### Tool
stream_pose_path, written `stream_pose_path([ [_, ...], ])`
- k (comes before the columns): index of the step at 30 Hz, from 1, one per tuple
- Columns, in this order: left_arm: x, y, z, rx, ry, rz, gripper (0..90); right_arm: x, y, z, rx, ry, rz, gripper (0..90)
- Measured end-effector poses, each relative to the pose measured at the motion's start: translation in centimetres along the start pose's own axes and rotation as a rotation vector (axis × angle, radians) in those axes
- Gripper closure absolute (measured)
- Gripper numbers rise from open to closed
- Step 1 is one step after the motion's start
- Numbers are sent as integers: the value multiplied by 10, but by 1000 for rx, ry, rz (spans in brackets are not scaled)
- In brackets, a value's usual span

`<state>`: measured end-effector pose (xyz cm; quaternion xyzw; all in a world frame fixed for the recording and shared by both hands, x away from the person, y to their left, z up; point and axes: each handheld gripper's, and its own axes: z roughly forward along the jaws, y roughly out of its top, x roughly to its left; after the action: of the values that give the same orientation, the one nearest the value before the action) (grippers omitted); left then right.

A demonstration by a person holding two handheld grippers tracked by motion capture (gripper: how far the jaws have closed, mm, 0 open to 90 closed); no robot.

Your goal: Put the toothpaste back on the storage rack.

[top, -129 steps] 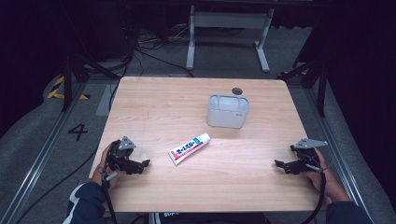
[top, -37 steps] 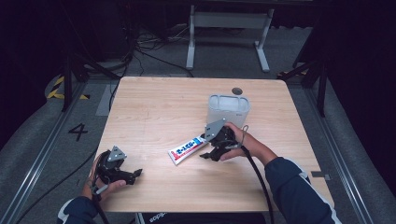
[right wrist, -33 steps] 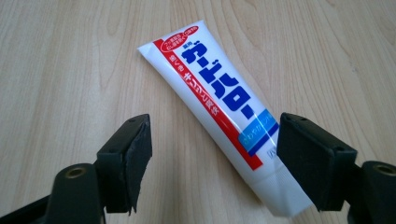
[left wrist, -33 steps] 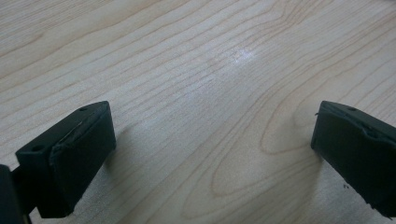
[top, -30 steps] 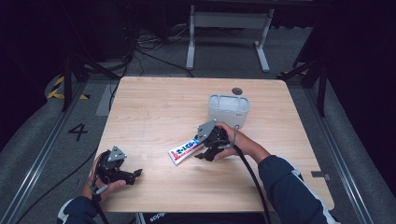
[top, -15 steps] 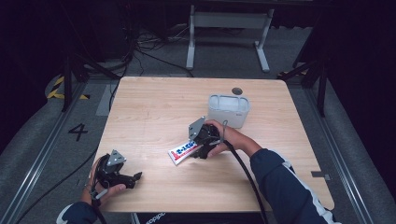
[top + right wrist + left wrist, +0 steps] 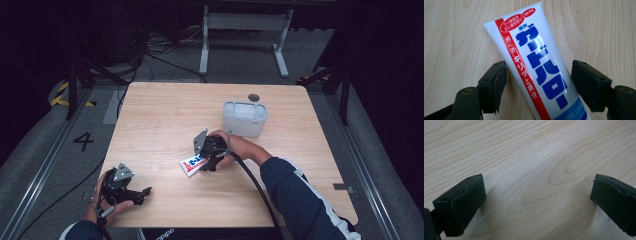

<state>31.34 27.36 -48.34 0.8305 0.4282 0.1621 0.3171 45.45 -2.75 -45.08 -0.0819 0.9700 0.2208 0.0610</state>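
— Position of the toothpaste tube (image 7: 534,65)?
— Flat mid-desk (image 7: 160,115), lengthwise between the right claw's (image 7: 537,82) parted jaws; one jaw apparently touches it, not yet clamped.
— The left claw (image 7: 536,200)?
— Spread wide, near edge, well apart.

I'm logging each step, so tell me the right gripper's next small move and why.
Probably close the jaws. In the right gripper view, the right gripper straddles the toothpaste tube lying flat on the table, a jaw on each side, with a gap showing at the right jaw, so it isn't clamped yet.
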Motion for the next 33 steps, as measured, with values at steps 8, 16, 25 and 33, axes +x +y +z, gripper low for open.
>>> stream_pose_path([
  [8, 0, 0, 0, 3, -1, 2, 4, -4, 2, 0, 10, 46, 20, 483],
  [16, 0, 0, 0, 6, -2, 3, 4, -6, 2, -4, 10, 59, 35, 612],
  [25, 0, 0, 0, 6, -3, 2, 4, -3, -5, -10, 0, 33, 71, 656],
  [33, 0, 1, 0, 9, -5, 4, 3, -2, -17, -25, -41, -17, 122, 660],
])
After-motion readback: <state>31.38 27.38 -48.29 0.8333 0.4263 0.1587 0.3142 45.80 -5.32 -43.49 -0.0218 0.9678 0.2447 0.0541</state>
